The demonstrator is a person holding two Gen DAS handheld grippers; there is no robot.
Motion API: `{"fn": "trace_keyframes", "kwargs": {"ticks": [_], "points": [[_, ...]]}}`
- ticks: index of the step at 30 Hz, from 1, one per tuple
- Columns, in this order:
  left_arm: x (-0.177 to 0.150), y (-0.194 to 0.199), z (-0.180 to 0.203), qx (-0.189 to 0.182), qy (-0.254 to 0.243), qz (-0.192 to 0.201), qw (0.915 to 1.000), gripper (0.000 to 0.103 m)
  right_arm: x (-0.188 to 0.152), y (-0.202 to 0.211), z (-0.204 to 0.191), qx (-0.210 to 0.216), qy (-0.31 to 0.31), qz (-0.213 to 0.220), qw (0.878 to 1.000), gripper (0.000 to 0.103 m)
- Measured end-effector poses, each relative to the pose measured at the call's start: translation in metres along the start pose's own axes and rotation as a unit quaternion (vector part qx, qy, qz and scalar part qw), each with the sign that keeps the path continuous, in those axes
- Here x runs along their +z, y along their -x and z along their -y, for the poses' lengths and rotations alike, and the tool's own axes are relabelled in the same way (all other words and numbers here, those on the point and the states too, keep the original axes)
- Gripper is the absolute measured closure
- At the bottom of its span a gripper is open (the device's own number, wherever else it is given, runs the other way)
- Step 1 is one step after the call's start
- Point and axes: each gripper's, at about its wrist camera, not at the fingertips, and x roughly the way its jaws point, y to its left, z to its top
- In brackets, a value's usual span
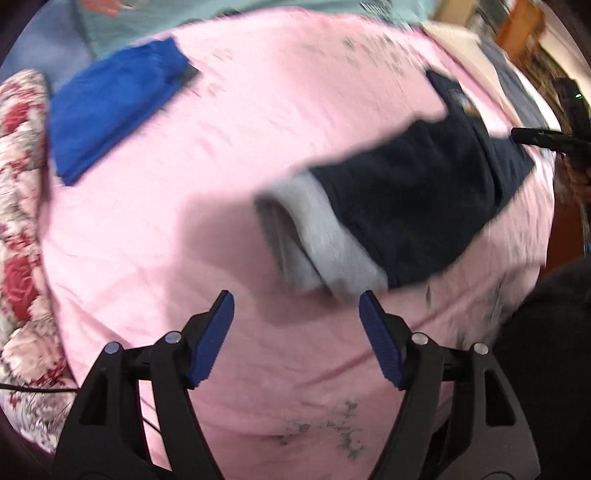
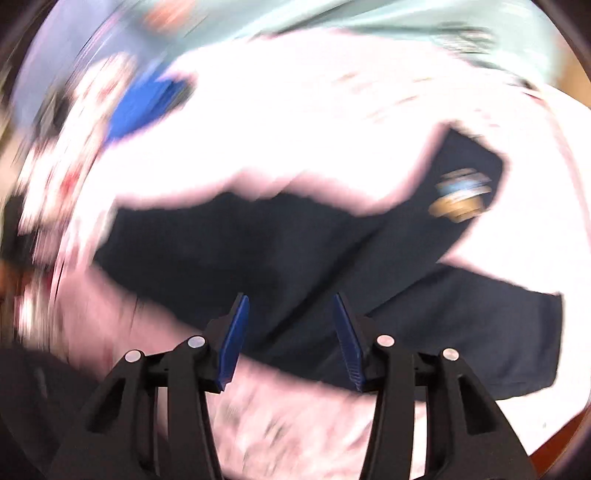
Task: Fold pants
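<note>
Dark navy pants (image 1: 417,206) with a grey waistband (image 1: 317,240) lie on a pink sheet (image 1: 258,147), waistband end nearest my left gripper. My left gripper (image 1: 296,297) is open and empty, just short of the waistband. In the right wrist view the pants (image 2: 288,251) spread across the frame, with a yellow and blue patch (image 2: 461,194) at the right. My right gripper (image 2: 291,297) is open and empty, over the dark cloth. It also shows in the left wrist view (image 1: 532,137) at the far edge of the pants. Both views are blurred by motion.
A folded blue garment (image 1: 110,118) lies on the sheet at the far left. A red floral quilt (image 1: 18,221) runs along the left edge. Teal bedding (image 1: 221,14) is at the back. Furniture (image 1: 517,22) stands beyond the bed at the right.
</note>
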Motion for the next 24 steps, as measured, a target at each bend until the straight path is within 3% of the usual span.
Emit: {"fn": "trace_keyframes", "kwargs": {"ticks": [3,4,6,8,11,14,15,16,18,21,24], "points": [[0.022,0.02,0.011,0.003,0.052,0.063,0.9967,0.028,0.048,-0.027,0.032,-0.079,-0.074,0.044,0.993,0.055],[0.029,0.026,0.018,0.003,0.067,0.083,0.9943,0.025,0.058,-0.039,0.039,-0.087,-0.088,0.049,0.991,0.055],[0.042,0.031,0.043,-0.001,0.099,0.117,0.9882,0.023,0.077,-0.068,0.05,-0.124,-0.099,0.048,0.986,0.055],[0.047,0.034,0.067,0.004,0.121,0.139,0.9828,0.021,0.091,-0.103,0.069,-0.153,-0.121,0.02,0.981,0.055],[0.048,0.031,0.096,0.004,0.153,0.143,0.9778,0.02,0.093,-0.133,0.093,-0.139,-0.159,-0.03,0.977,0.055],[0.05,0.017,0.125,-0.003,0.167,0.127,0.9777,0.02,0.091,-0.137,0.094,-0.136,-0.129,-0.02,0.982,0.056],[0.05,0.014,0.134,0.0,0.166,0.123,0.9785,0.02,0.092,-0.136,0.094,-0.138,-0.114,-0.02,0.984,0.065],[0.052,0.012,0.139,0.001,0.164,0.118,0.9793,0.02,0.09,-0.136,0.094,-0.126,-0.102,-0.022,0.987,0.085],[0.059,0.008,0.149,-0.001,0.16,0.109,0.9811,0.02,0.087,-0.13,0.1,-0.098,-0.106,-0.025,0.989,0.102],[0.073,0.005,0.161,-0.002,0.15,0.11,0.9825,0.02,0.08,-0.095,0.124,-0.02,-0.156,0.016,0.987,0.102],[0.091,0.004,0.177,-0.012,0.126,0.115,0.9852,0.02,0.065,-0.032,0.15,0.048,-0.197,0.084,0.976,0.102]]}}
